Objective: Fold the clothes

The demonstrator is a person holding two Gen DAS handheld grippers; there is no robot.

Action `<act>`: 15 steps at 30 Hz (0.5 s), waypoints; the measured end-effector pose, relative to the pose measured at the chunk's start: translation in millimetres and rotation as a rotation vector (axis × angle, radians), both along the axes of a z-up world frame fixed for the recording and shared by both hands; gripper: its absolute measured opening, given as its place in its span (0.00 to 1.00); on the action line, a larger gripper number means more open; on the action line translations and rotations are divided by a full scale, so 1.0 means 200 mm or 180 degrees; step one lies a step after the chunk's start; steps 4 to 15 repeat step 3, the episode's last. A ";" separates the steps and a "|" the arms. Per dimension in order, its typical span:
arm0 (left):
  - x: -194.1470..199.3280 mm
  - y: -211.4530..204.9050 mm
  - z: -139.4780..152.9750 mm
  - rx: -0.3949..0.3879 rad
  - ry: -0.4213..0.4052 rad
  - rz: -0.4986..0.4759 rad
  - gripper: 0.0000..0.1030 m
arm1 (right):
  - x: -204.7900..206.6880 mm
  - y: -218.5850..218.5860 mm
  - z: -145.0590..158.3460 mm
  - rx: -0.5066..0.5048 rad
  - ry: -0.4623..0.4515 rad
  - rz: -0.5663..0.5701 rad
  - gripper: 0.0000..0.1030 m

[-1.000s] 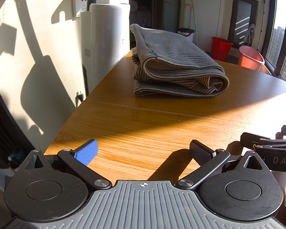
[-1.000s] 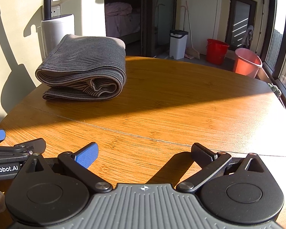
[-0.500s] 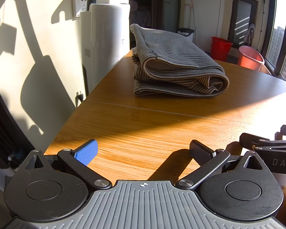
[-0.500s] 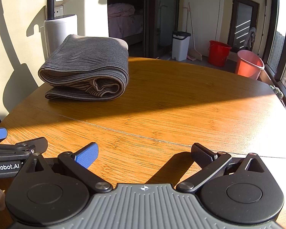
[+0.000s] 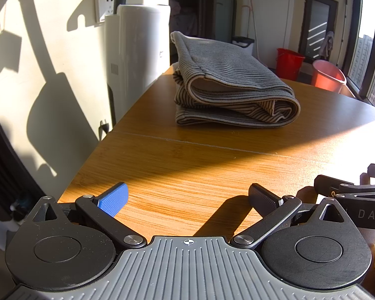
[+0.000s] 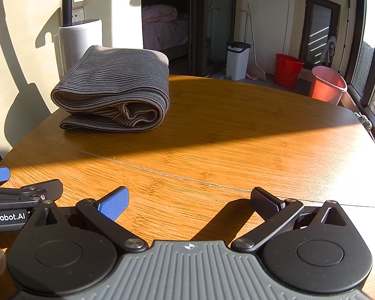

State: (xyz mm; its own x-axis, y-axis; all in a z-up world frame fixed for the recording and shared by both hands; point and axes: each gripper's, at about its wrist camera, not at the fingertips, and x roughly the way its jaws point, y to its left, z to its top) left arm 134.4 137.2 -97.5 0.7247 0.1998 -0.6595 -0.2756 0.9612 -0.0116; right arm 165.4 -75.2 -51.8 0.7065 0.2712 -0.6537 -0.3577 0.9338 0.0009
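Left gripper [image 5: 187, 197] and right gripper [image 6: 189, 198] spread wide, gripping nothing, low over wooden table [image 6: 237, 137]; folded striped garment [image 6: 115, 92] well ahead.

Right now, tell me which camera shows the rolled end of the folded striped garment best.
The right wrist view: the striped garment sits near-frontal, its rolled end and inner layers open to view. The left wrist view shows it more obliquely, roll at the right edge.
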 end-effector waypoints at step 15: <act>-0.03 0.05 0.01 -0.0183 -0.0124 -0.0006 1.00 | 0.00 0.01 0.00 0.0001 0.0009 0.0043 1.00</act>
